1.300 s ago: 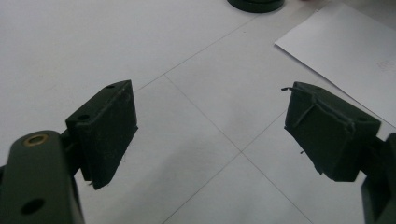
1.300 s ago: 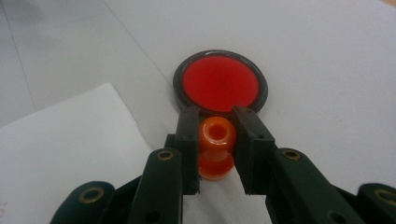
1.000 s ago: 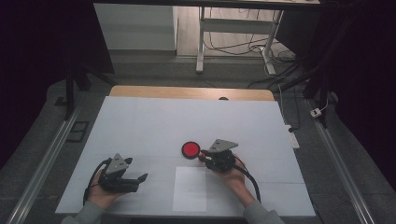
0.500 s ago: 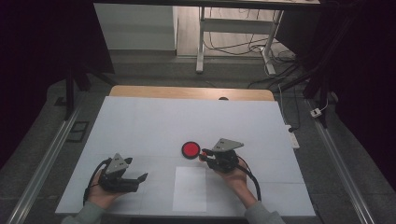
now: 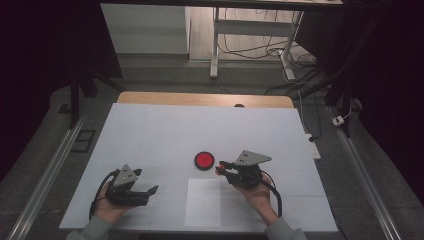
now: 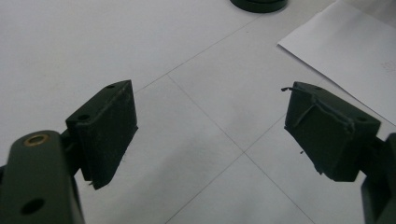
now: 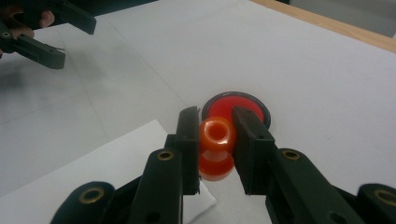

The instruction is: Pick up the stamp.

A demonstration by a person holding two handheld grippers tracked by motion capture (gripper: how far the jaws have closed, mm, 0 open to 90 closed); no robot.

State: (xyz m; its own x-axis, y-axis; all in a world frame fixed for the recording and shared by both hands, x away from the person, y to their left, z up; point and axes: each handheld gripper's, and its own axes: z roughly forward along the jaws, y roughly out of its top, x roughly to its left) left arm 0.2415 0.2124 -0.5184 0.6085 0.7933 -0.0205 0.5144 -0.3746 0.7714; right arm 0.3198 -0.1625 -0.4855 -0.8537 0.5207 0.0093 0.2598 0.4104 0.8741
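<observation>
Pinching orange ring (image 7: pixel 217 135) in right gripper (image 7: pixel 215 140), beside red disc (image 7: pixel 236 105).

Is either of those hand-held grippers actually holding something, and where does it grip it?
The right hand-held gripper clamps an orange spool-shaped piece by its sides; the left hand-held gripper holds nothing.

Dim room with dark edges, the white-covered table (image 5: pixel 150 130) evenly lit from above, soft shadows, near black tongs blurred
</observation>
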